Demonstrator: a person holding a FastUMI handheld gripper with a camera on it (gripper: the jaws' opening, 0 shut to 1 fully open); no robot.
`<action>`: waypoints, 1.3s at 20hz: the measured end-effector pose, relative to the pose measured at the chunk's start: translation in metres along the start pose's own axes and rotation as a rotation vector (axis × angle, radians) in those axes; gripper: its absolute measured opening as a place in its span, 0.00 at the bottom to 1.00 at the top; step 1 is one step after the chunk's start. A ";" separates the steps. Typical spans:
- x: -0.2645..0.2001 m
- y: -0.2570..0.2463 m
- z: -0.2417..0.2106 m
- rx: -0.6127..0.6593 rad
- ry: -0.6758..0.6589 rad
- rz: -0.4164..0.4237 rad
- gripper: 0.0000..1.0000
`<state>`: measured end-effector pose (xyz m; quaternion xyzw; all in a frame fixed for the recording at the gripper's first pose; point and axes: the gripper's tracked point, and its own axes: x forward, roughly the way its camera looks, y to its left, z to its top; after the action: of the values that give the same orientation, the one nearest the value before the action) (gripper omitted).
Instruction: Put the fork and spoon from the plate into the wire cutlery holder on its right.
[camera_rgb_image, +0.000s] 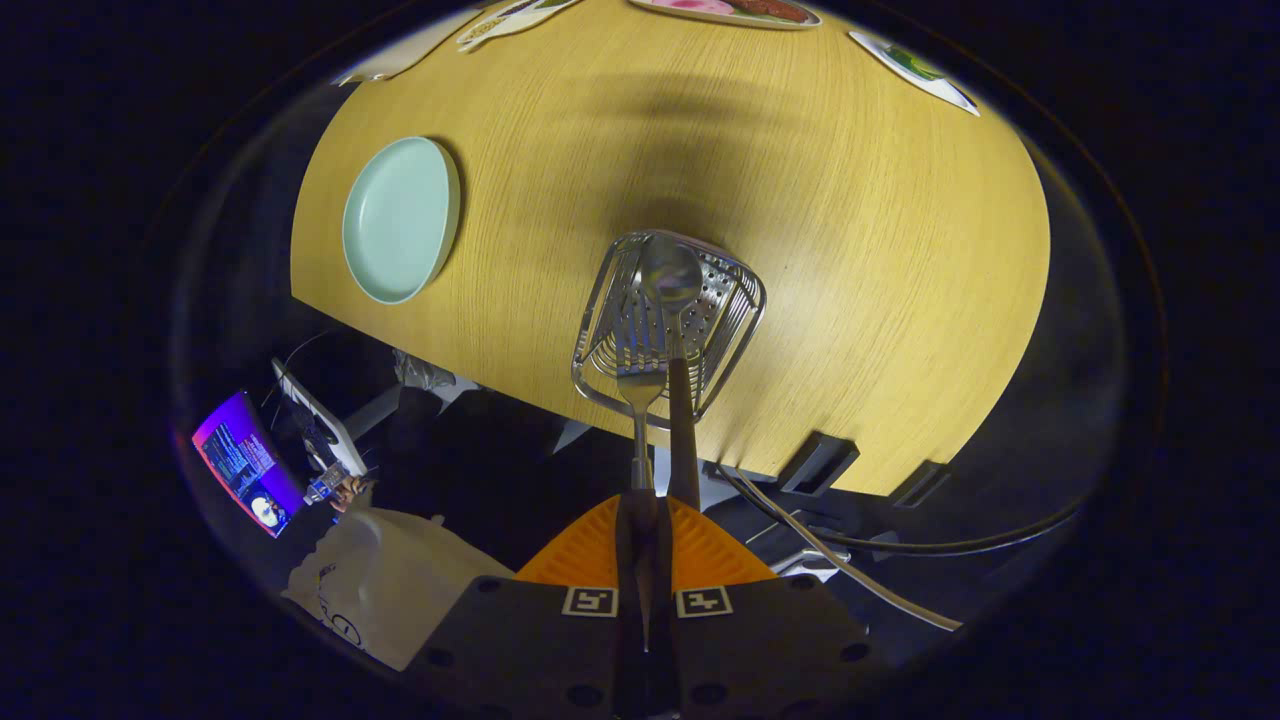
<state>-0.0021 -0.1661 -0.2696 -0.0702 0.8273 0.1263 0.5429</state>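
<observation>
On the wooden tabletop (850, 250), near its front edge: one wire cutlery holder (668, 325), metal, with a perforated base, standing just ahead of the gripper's fingers. Over its opening: one fork (640, 360), tines pointing into the basket, and one spoon (672, 275), bowl lying deeper toward the holder's far wall, its dark handle (684, 430) running back beside the fork's slim metal shaft. Both handles lead back over the table's front edge to the gripper (645, 510), whose fingers are drawn narrow, closed together with the fork's shaft pinched between them; the spoon's handle ends just at the fingertips, and whether it is clamped as well cannot be told. Toward the left edge of the tabletop, well apart from the holder: one pale green plate (400, 220), round, shallow. Along the far edge: several flat printed cards (915, 65), partly cut off. Below the front edge, off the table: a cable (850, 570) trailing past the fingers, a white bag (390, 580) and a lit screen (245, 465) on the floor side left of the gripper.
</observation>
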 end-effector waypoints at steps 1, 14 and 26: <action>0.001 0.000 0.001 -0.001 0.023 0.005 0.06; -0.020 0.000 0.022 0.046 -0.013 0.009 0.36; -0.129 0.037 -0.003 0.184 -0.616 0.177 0.99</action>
<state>0.0378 -0.1342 -0.1455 0.0926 0.6351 0.1128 0.7585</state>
